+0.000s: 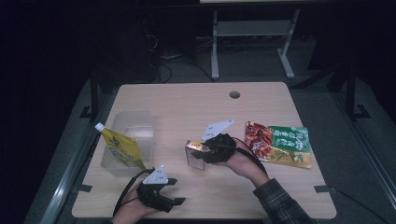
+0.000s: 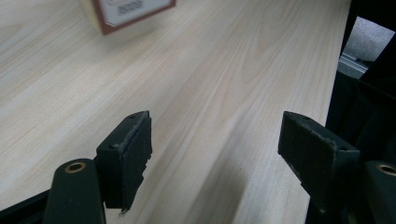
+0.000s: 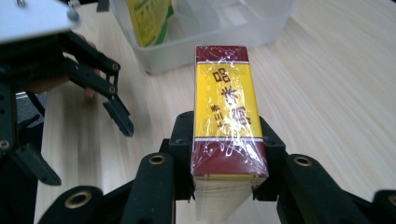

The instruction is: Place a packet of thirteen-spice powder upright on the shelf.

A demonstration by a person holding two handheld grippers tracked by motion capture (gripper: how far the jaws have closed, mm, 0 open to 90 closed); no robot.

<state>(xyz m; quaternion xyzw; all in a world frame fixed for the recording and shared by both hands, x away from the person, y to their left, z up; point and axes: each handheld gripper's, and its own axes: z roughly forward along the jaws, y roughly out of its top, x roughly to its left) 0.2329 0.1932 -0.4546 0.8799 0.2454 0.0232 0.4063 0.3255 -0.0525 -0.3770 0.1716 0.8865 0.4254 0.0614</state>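
My right gripper [image 1: 204, 151] [image 3: 229, 140] is shut on a yellow and maroon box [image 1: 195, 146] [image 3: 228, 105] wrapped in clear film. Its pads press on the box's two long sides and hold it near the middle of the wooden table [image 1: 187, 102]. My left gripper [image 1: 176, 191] [image 2: 215, 144] stands open just above the table's near left edge, with nothing between its pads. In the left gripper view a corner of the box [image 2: 126, 11] sits at the top left. The right gripper view has the open left gripper [image 3: 84, 149] at its left.
A clear plastic bin [image 1: 133, 122] stands at the table's left with a yellow spouted pouch [image 1: 122, 148] leaning in it. A red snack bag [image 1: 259, 137] and a green one [image 1: 290, 143] lie at the right. A cable hole [image 1: 234, 94] is near the far edge.
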